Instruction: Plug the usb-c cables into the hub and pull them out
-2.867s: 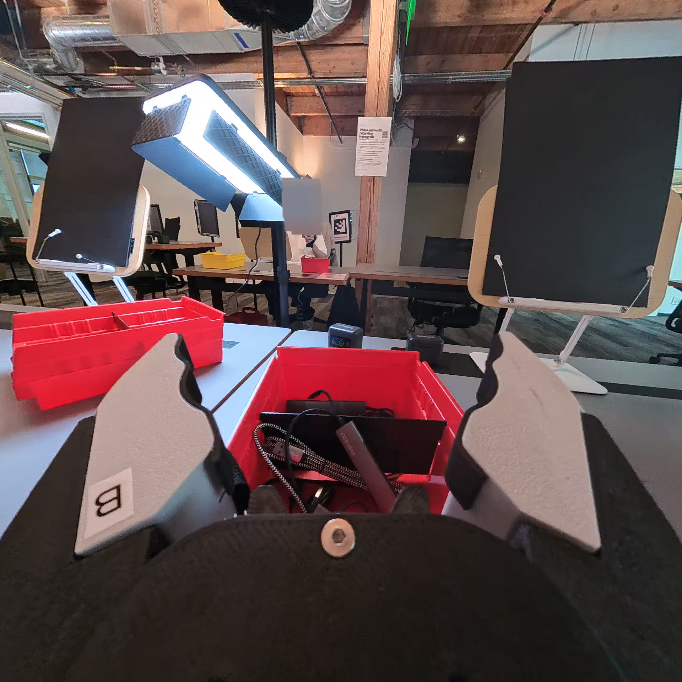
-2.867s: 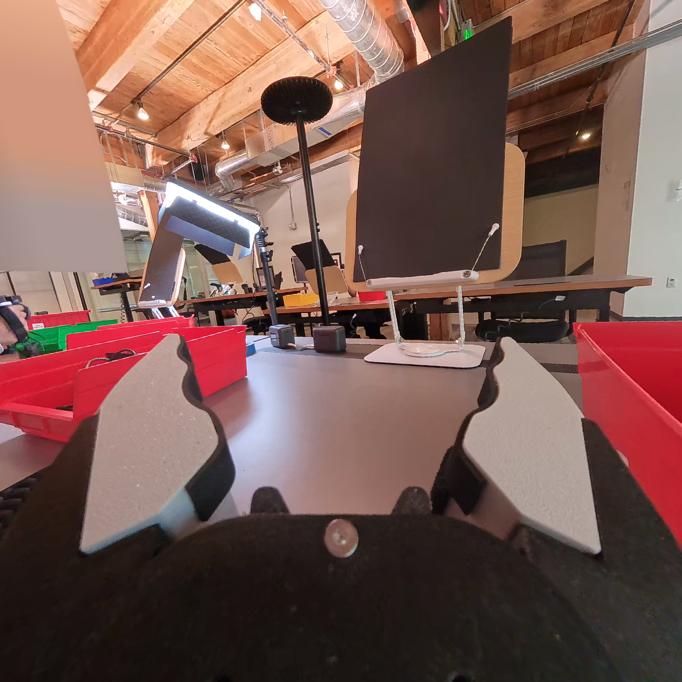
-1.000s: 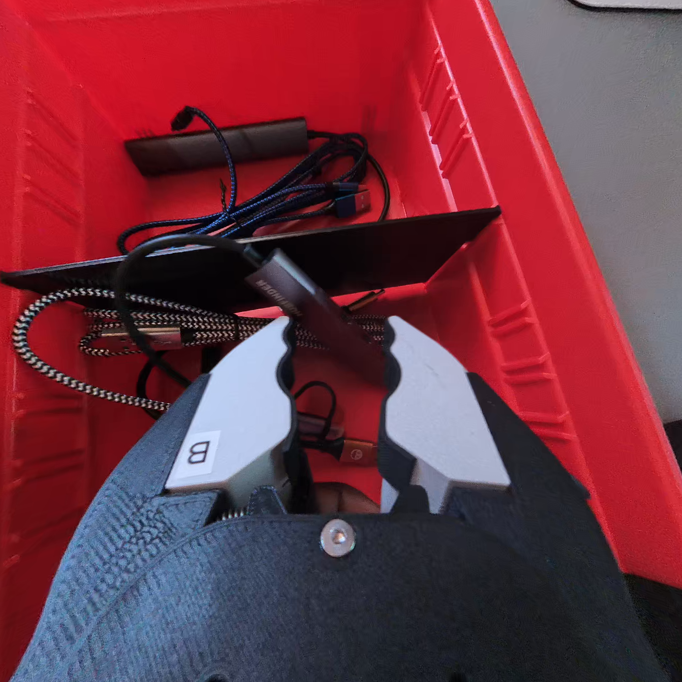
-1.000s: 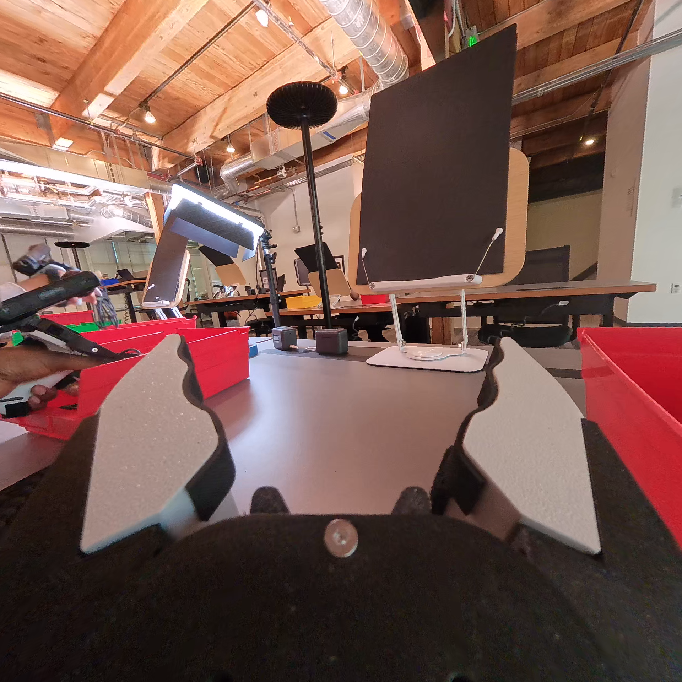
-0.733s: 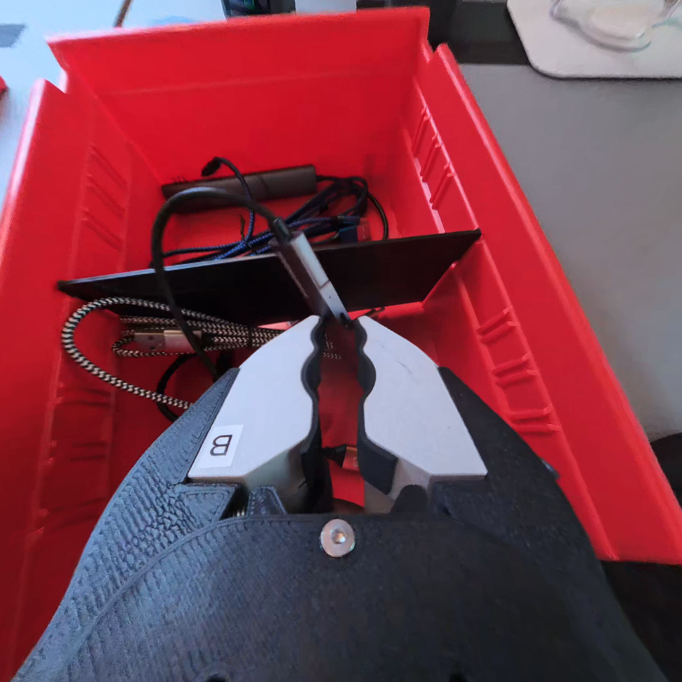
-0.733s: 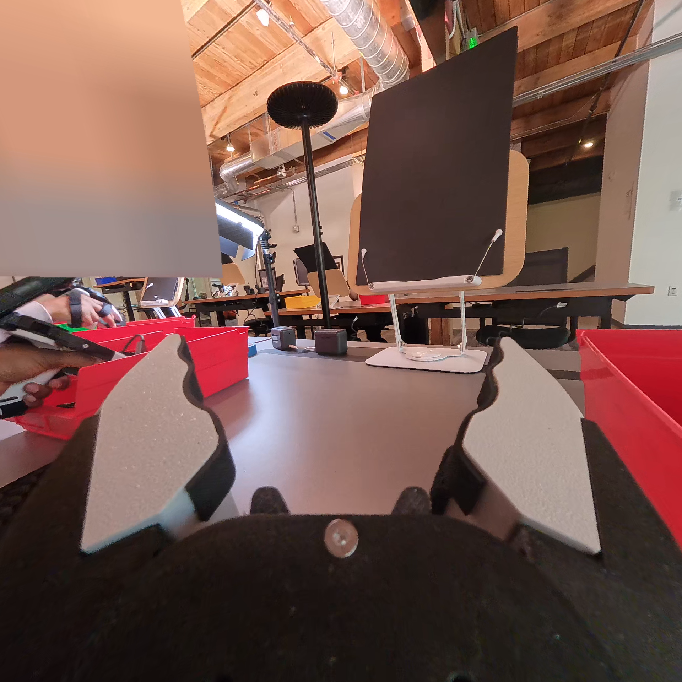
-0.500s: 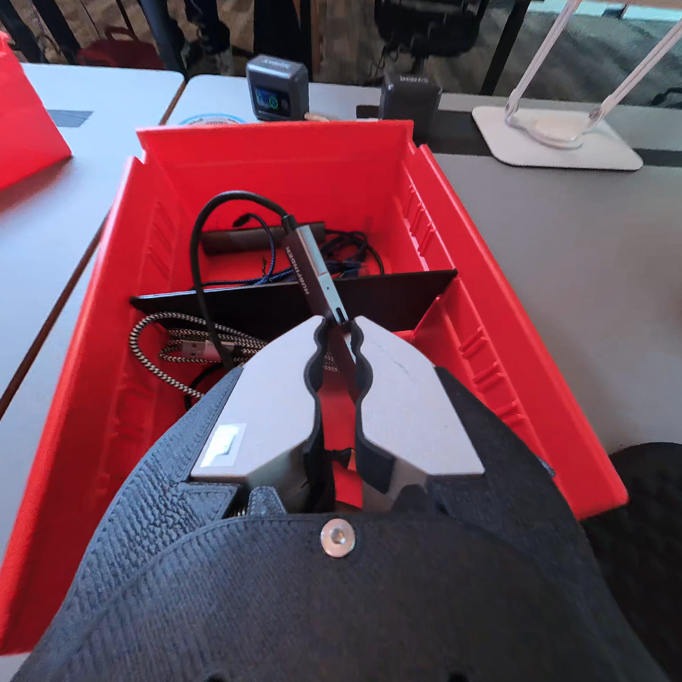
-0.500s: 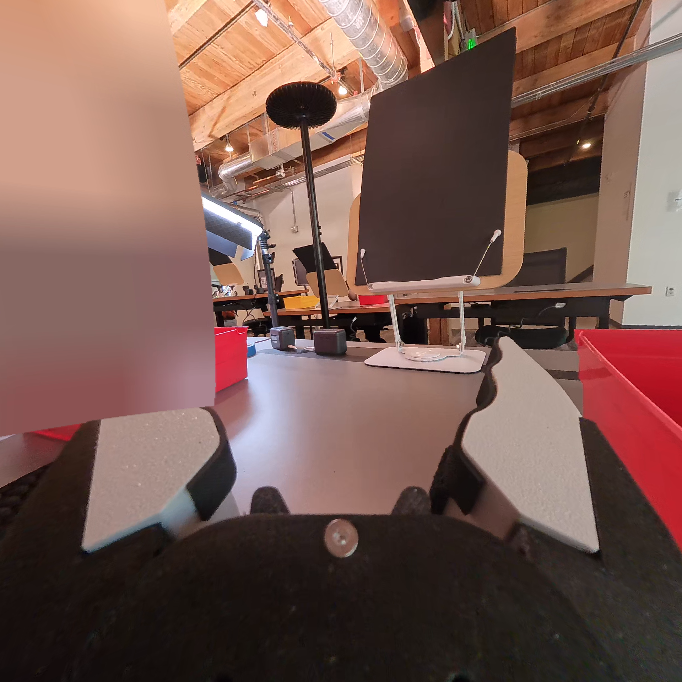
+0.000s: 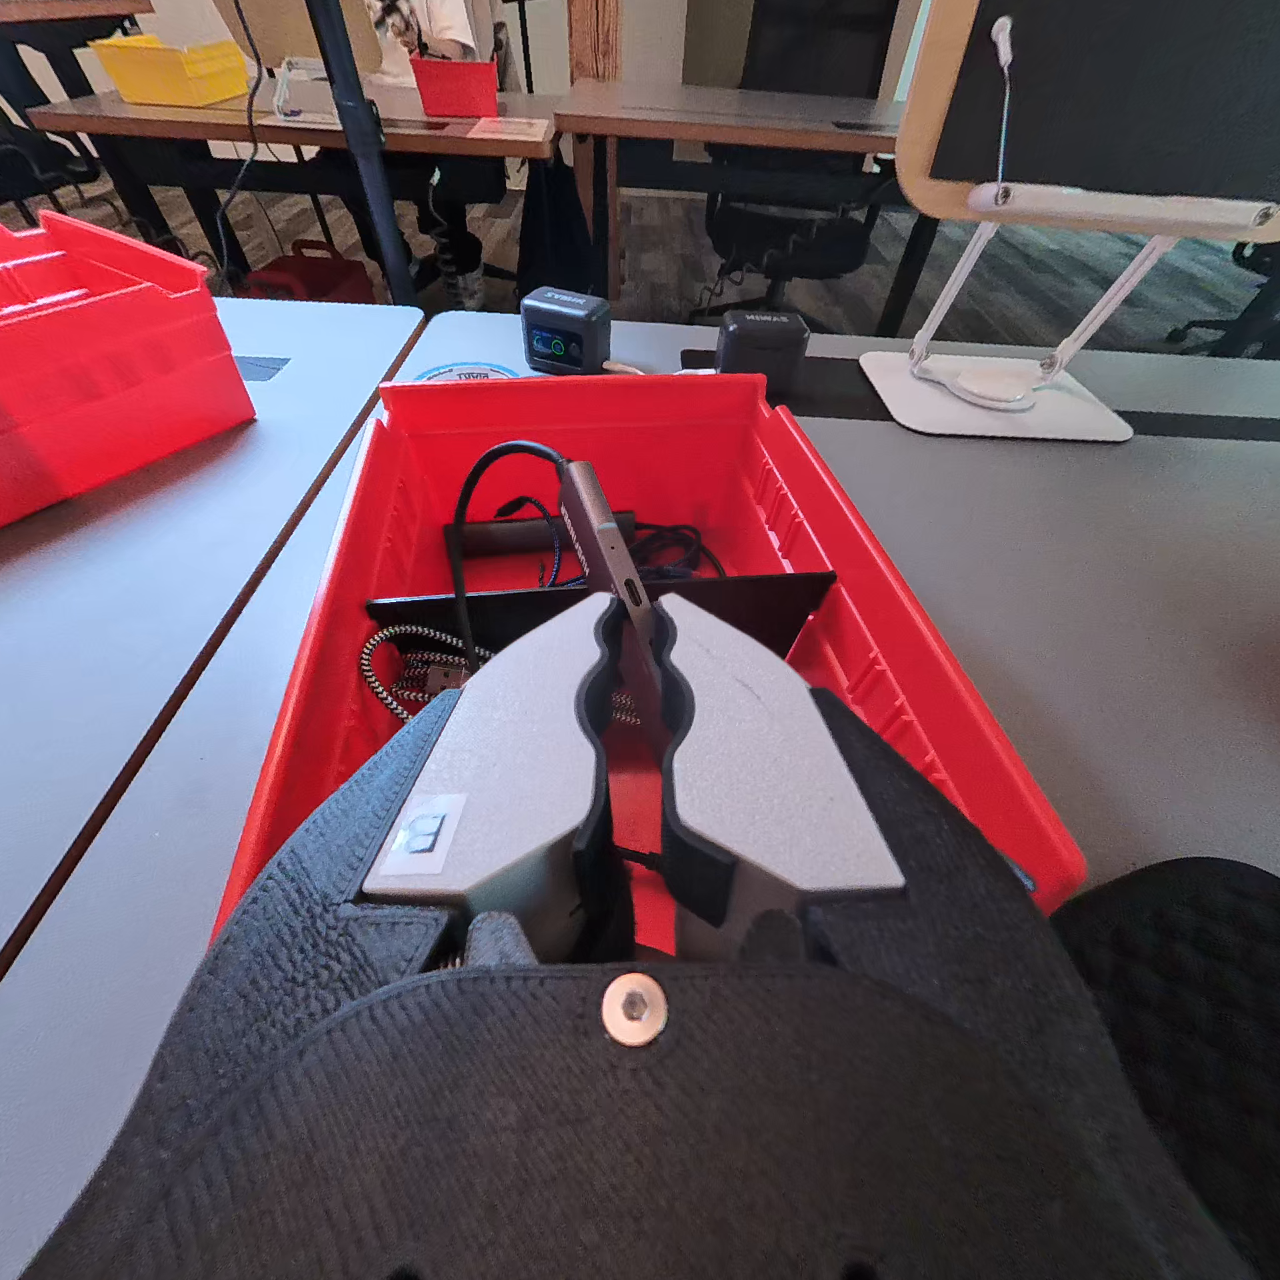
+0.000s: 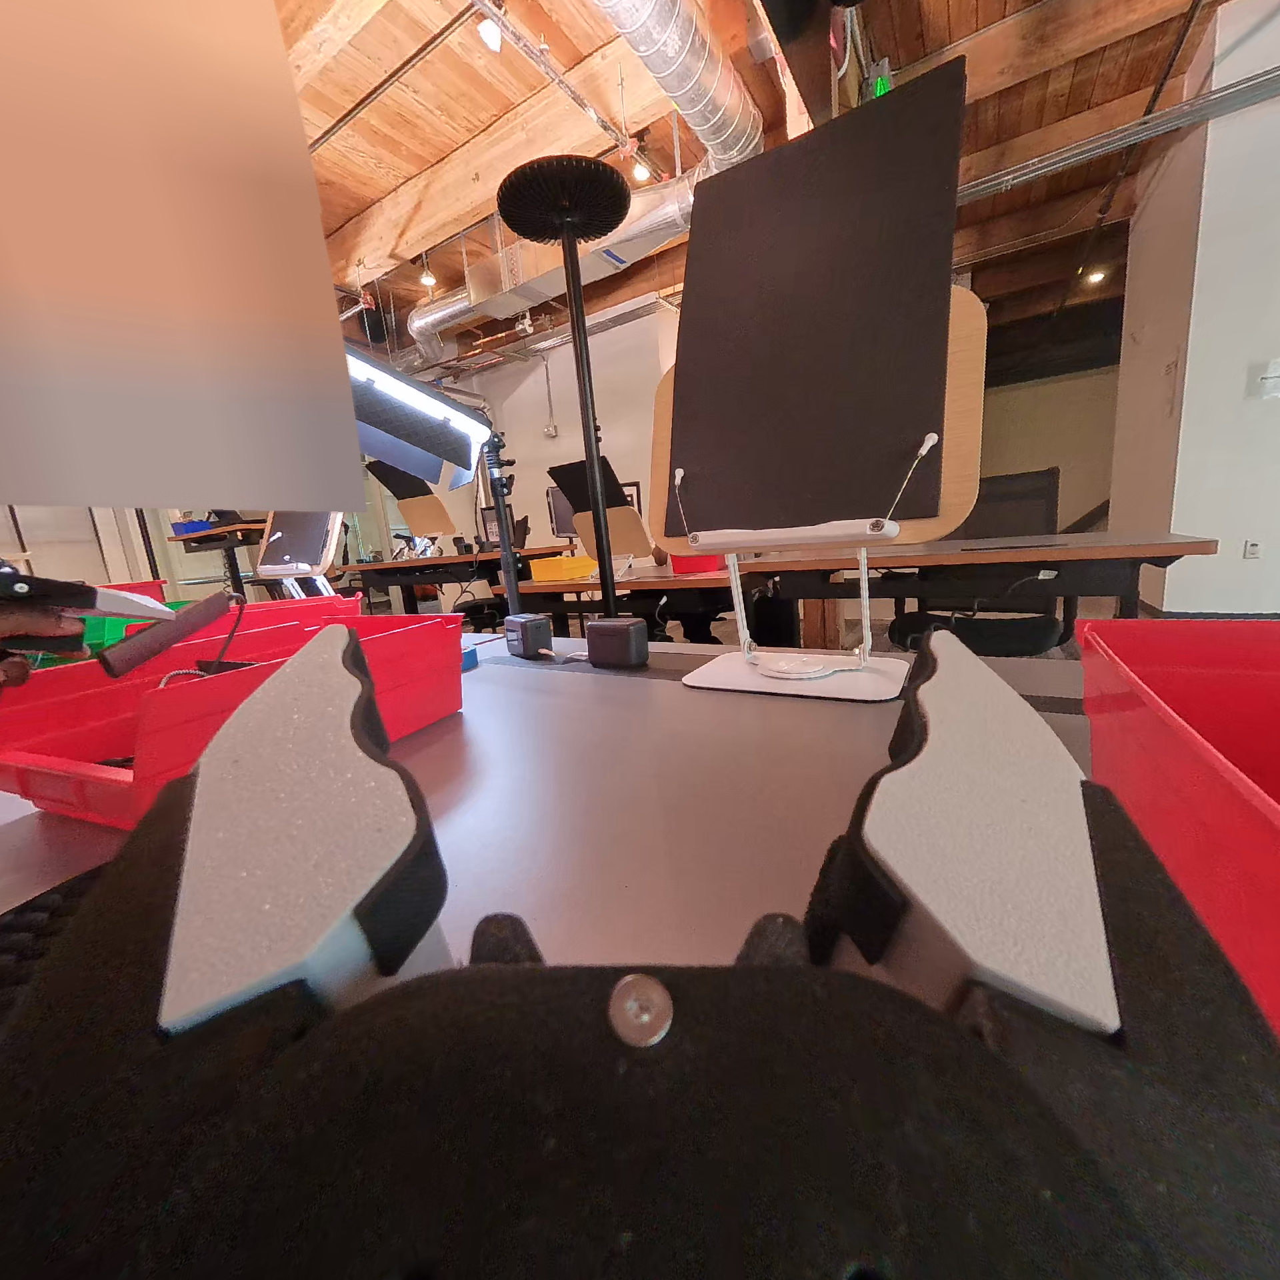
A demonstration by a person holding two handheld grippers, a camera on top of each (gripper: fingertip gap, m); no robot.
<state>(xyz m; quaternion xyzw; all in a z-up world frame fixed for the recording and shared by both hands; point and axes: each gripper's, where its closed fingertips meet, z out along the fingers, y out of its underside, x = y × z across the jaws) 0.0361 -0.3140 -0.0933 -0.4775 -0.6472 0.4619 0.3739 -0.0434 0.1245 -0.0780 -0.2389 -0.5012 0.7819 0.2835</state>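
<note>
You are working in an open workshop room with a timber-beam ceiling (image 10: 415, 104) and a silver air duct (image 10: 686, 83) overhead, and rows of desks (image 9: 291, 125) at the back. Your grey tabletop (image 9: 1073, 589) carries a black board on a white stand (image 10: 817, 312), a black pole with a round head (image 10: 562, 201), and two small dark cubes (image 9: 564, 329) near the far edge. A red bin (image 9: 873, 623) sits on the tabletop, split by a black divider (image 9: 762, 599); another red bin (image 9: 104, 360) stands to the left, and a third (image 10: 1191, 727) on the right. Your left tool (image 9: 634, 609) is clamped on the slim grey hub (image 9: 602, 540), held tilted above the bin, its black lead (image 9: 485, 485) looping down inside. The usb-c cables lie in the bin: a dark blue one (image 9: 665, 554) behind the divider, a black-and-white braided one (image 9: 402, 665) in front. Your right tool (image 10: 634, 699) is spread wide and empty, low over bare tabletop.
</note>
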